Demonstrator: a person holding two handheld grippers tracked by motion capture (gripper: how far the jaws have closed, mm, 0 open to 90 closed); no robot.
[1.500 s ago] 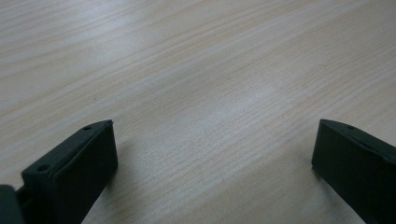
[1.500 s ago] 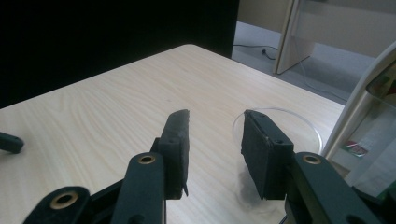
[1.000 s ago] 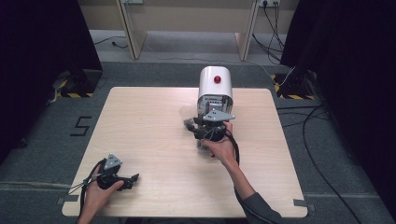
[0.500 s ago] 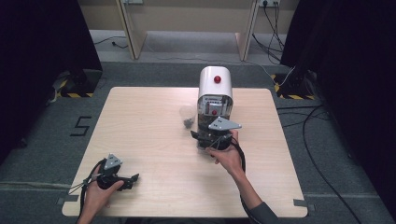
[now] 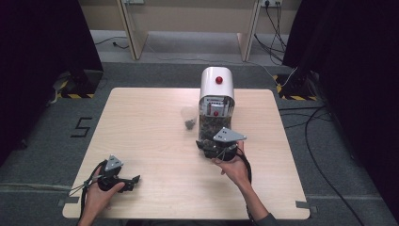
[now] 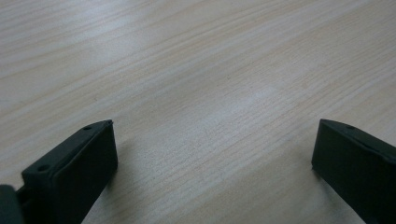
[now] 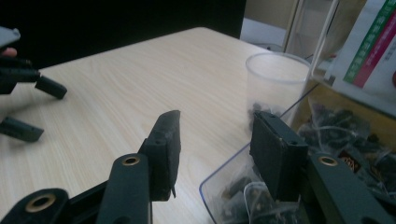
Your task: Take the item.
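Change since a second ago: the right hand-held gripper [image 5: 217, 149] has drawn back from the dispenser [image 5: 216, 106] toward the person's side of the surface [image 5: 141, 122]; a second ago it sat close against the dispenser's front, now it hovers at the front edge of the clear bin. Its jaws have just been opening, with nothing between them.
Also changed: the clear cup [image 5: 188, 117], half hidden by the gripper a second ago, now stands in plain sight.
Unchanged: the left hand-held gripper [image 5: 126, 181] stays at the near left corner of the surface.
Right hand-held gripper: jaws apart and gripping nothing; in the right gripper view [image 7: 215, 149] they straddle the rim of the clear bin [image 7: 233, 186], one jaw over bare wood, the other over the bin.
Tea bags: a heap of dark sachets [image 7: 345, 135] lies in the bin, just beyond and below the right-hand jaw, not touched.
Clear cup: upright on the surface just left of the dispenser, beyond the right gripper's jaws [image 7: 275, 84]; something dark lies in its bottom.
Left hand-held gripper: jaws wide apart over bare wood [image 6: 215, 158], well apart from cup and dispenser.
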